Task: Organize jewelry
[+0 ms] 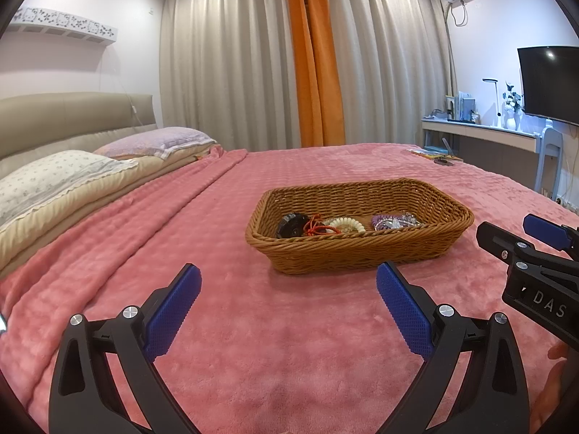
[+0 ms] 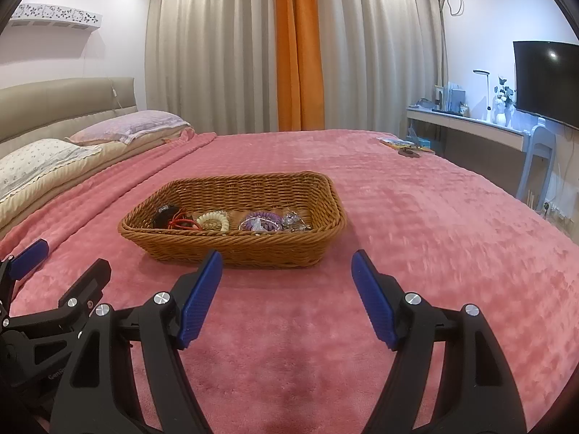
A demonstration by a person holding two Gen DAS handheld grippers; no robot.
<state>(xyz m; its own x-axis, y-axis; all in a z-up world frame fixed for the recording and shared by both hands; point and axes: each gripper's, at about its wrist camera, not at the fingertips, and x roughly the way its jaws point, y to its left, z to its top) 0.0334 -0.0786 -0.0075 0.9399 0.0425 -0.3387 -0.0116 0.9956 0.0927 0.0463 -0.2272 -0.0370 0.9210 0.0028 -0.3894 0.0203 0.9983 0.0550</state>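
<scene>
Wicker basket (image 1: pixel 362 253) ahead; both grippers angled slightly down, fingers spread wide, empty.

The near wall of the brown woven wicker basket (image 2: pixel 239 253) hides the lower jewelry. Small flat items at the pink bedspread's far right corner (image 2: pixel 405 146) are indistinct. The black television (image 1: pixel 550 83) is cut off right.

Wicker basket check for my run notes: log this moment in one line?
stage: not begun | wicker basket: on pink blanket, jewelry inside | left hand-held gripper: open, empty | right hand-held gripper: open, empty
</scene>
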